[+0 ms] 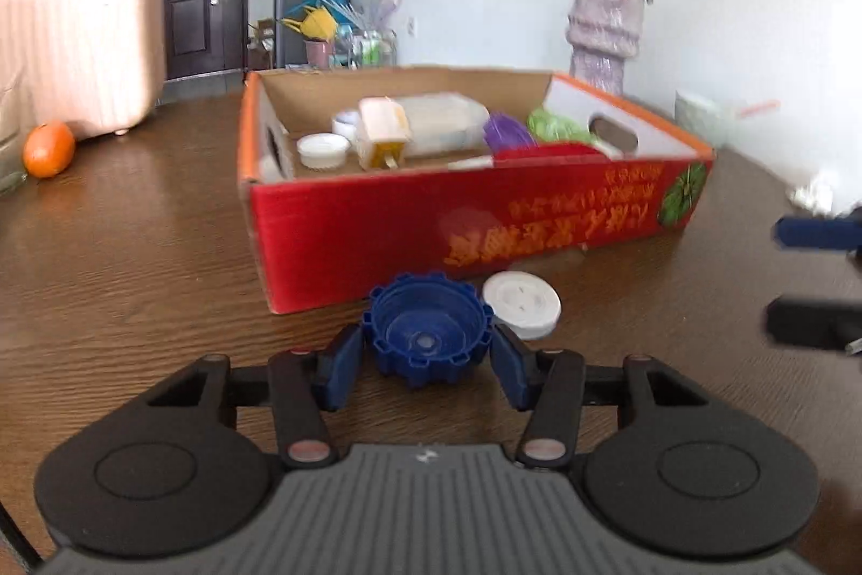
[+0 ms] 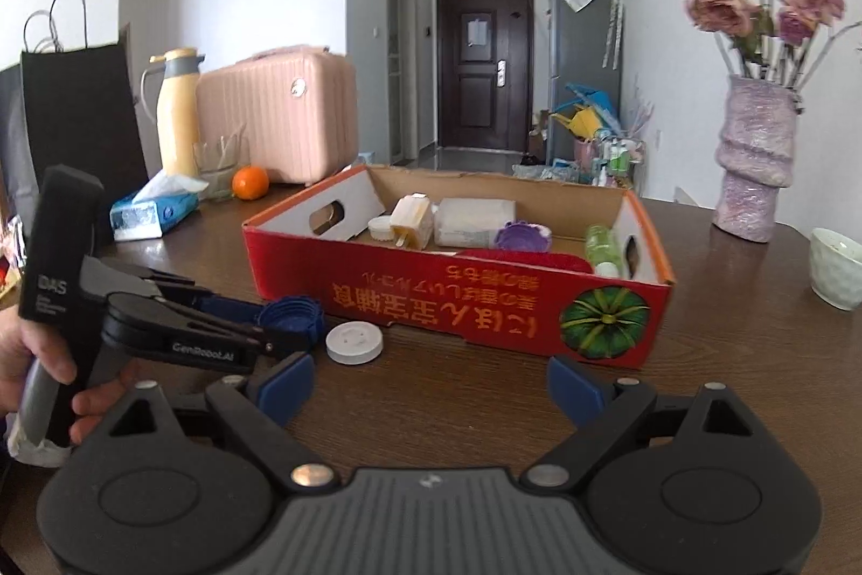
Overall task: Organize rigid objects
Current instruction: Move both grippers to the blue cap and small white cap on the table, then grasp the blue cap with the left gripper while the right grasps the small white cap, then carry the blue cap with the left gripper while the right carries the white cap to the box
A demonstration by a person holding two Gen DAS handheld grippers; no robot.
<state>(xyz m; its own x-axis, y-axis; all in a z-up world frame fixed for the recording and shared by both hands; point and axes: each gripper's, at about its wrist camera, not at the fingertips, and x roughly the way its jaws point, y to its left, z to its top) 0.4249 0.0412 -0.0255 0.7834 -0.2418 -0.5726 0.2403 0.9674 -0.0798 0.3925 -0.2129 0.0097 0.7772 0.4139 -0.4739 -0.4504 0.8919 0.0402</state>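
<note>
My left gripper (image 1: 428,346) is shut on a blue ridged cap (image 1: 428,332), just in front of the red cardboard box (image 1: 458,224). A white round lid (image 1: 521,303) lies on the table right beside the cap. The box holds a white jar, a yellowish plug block, a clear container, a purple lid and a green bottle. In the right wrist view the left gripper (image 2: 291,321) holds the blue cap (image 2: 291,313) left of the white lid (image 2: 354,342). My right gripper (image 2: 431,386) is open and empty, before the box (image 2: 458,300).
An orange (image 1: 48,148) and a pink suitcase (image 2: 277,125) stand at the table's far left, with a tissue pack (image 2: 153,211), a yellow flask and a black bag. A purple vase (image 2: 754,165) with flowers and a pale cup (image 2: 838,268) stand at the right.
</note>
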